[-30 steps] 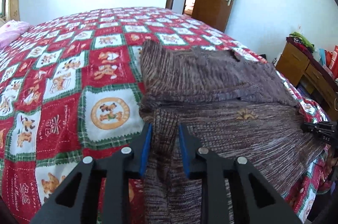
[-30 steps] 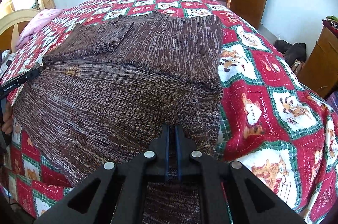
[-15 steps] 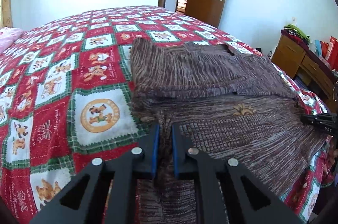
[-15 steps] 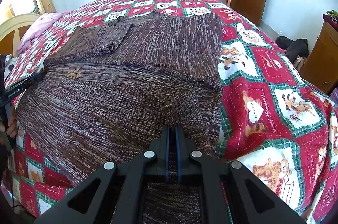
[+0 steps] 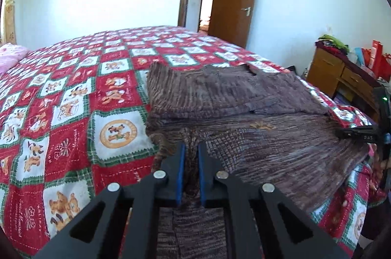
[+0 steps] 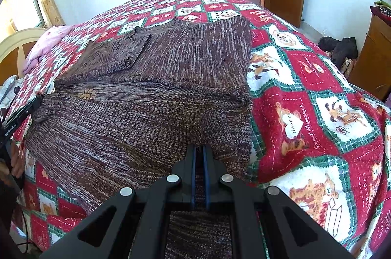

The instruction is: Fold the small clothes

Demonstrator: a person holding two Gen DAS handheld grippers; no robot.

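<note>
At six o'clock, left gripper and right gripper each pinch the brown knit sweater's hem; soft, limp and stretchy, best carried by both corners.

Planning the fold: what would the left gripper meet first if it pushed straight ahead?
Likely the brown knit sweater itself: the left gripper already pinches its near edge, and the folded sleeve layer lies just beyond.

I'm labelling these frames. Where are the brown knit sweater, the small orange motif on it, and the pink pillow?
brown knit sweater [image 6: 136,127], right wrist view, on its flat body.
orange motif [image 6: 87,94], right wrist view, on the stitched emblem's middle.
pink pillow [image 5: 9,56], left wrist view, on its visible top.
</note>
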